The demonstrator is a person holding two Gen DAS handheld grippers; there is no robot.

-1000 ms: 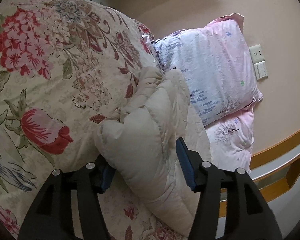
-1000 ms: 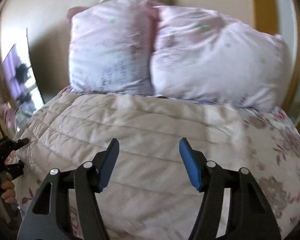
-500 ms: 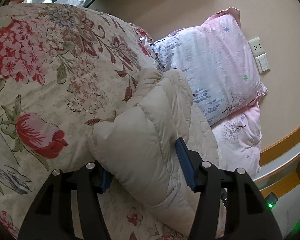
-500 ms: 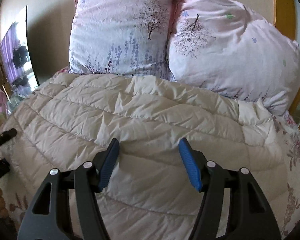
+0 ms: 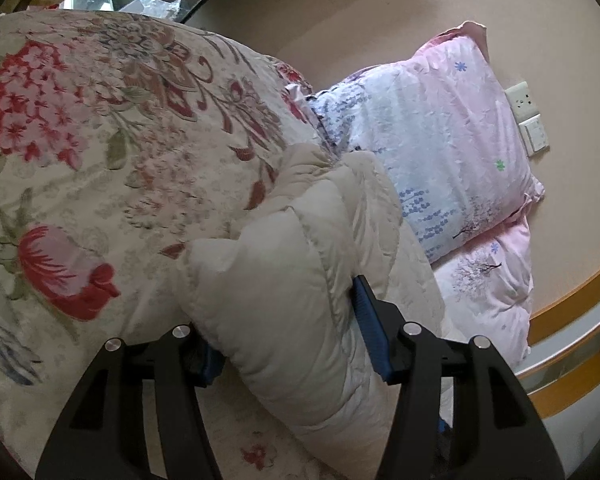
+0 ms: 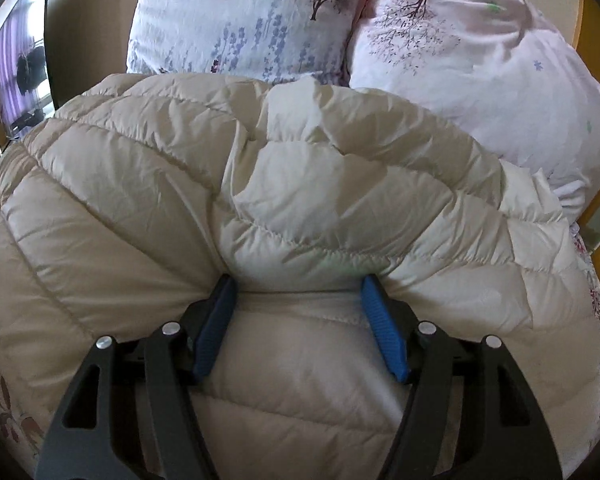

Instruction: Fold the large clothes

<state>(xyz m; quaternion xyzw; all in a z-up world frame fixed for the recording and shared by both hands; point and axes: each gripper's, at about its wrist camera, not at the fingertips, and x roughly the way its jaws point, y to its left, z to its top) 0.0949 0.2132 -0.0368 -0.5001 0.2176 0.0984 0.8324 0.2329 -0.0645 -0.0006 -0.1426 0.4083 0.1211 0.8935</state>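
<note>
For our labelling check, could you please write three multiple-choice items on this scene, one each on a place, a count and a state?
1. Where does the cream quilted puffer jacket lie?
A on the floral bedspread
B on a chair
C on the floor

2. How many pink printed pillows stand behind it?
A one
B two
C four

3. The right hand-held gripper is:
A far above the jacket
B open, pressed into the jacket
C holding a pillow

Answers: 1 A, bedspread shows around the jacket; 2 B, two side by side; 3 B, jaws spread with fabric bulging between.

jacket (image 6: 300, 184) on bedspread (image 5: 100, 152), pillows (image 6: 380, 28) side by side behind it.
</note>
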